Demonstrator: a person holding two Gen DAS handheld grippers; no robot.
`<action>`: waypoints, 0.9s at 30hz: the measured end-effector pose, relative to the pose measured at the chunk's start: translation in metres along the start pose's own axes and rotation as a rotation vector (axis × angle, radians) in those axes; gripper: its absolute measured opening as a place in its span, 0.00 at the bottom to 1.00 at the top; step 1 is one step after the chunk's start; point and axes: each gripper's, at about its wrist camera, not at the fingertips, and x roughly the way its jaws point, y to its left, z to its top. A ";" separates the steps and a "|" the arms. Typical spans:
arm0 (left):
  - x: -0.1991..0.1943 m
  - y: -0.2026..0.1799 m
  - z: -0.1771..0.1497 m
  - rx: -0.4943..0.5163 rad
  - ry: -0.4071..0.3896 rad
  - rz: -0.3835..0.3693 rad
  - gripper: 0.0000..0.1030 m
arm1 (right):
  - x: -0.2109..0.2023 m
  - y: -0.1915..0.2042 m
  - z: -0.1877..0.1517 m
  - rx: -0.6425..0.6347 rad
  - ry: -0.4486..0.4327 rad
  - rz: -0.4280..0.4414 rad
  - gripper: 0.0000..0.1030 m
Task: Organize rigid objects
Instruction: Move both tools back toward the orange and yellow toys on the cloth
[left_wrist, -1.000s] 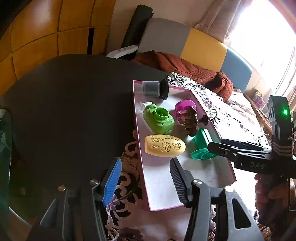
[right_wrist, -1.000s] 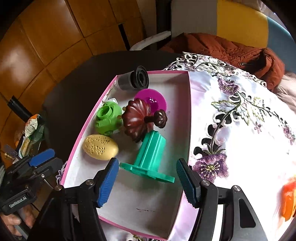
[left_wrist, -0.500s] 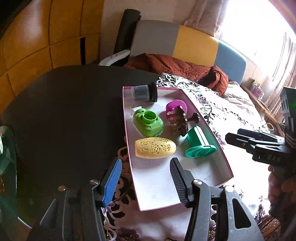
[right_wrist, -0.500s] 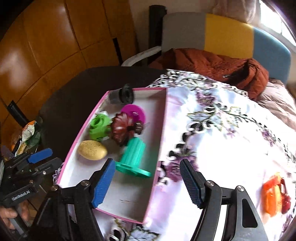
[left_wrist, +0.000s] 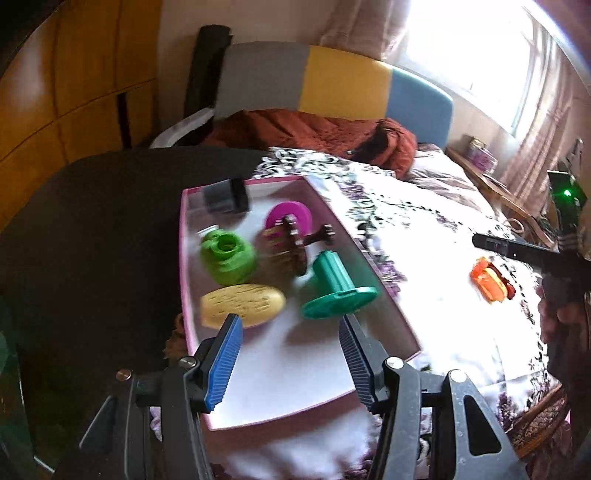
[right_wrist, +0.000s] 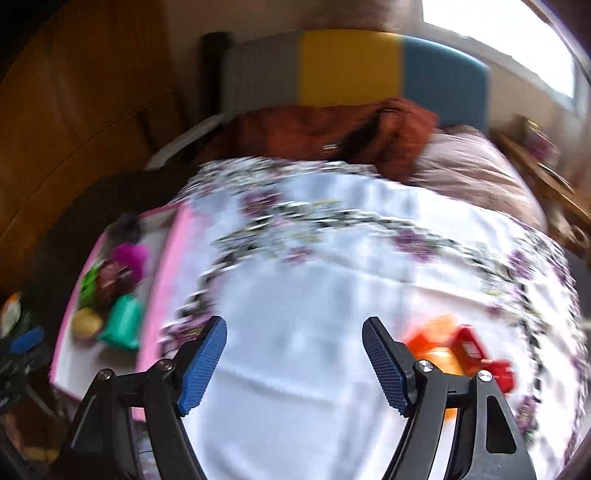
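In the left wrist view, the left hand-held gripper (left_wrist: 291, 354) is spread wide and holds nothing, low in the middle of the frame, over the near part of the pink box (left_wrist: 384, 291). The box sits on a bench with a flowered cloth (left_wrist: 424, 236). In it lie a yellow oval toy (left_wrist: 243, 304), a lime green piece (left_wrist: 227, 254), a teal spool (left_wrist: 338, 288), a brown ridged piece (left_wrist: 286, 247), a purple disc (left_wrist: 290, 218) and a dark cup (left_wrist: 225, 194). One orange and red toy (left_wrist: 489, 282) is still out on the cloth, at the right of the frame, well apart from the box. In the right wrist view, which is blurry, the right hand-held gripper (right_wrist: 293, 360) is also wide and holds nothing. The orange toy (right_wrist: 454, 350) is at the lower right, partly behind the right finger. I think this toy goes next. To do it well, turn right until the toy sits between the fingers, go slow, then close on its flat sides. It looks hard and blocky, so it should not squash.
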 end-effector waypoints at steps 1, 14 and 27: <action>0.001 -0.005 0.002 0.007 0.004 -0.014 0.53 | -0.003 -0.020 0.002 0.045 -0.015 -0.035 0.75; 0.028 -0.091 0.014 0.173 0.057 -0.158 0.53 | -0.022 -0.185 -0.030 0.668 -0.111 -0.302 0.76; 0.090 -0.188 0.023 0.251 0.230 -0.419 0.42 | -0.042 -0.207 -0.047 0.809 -0.171 -0.306 0.77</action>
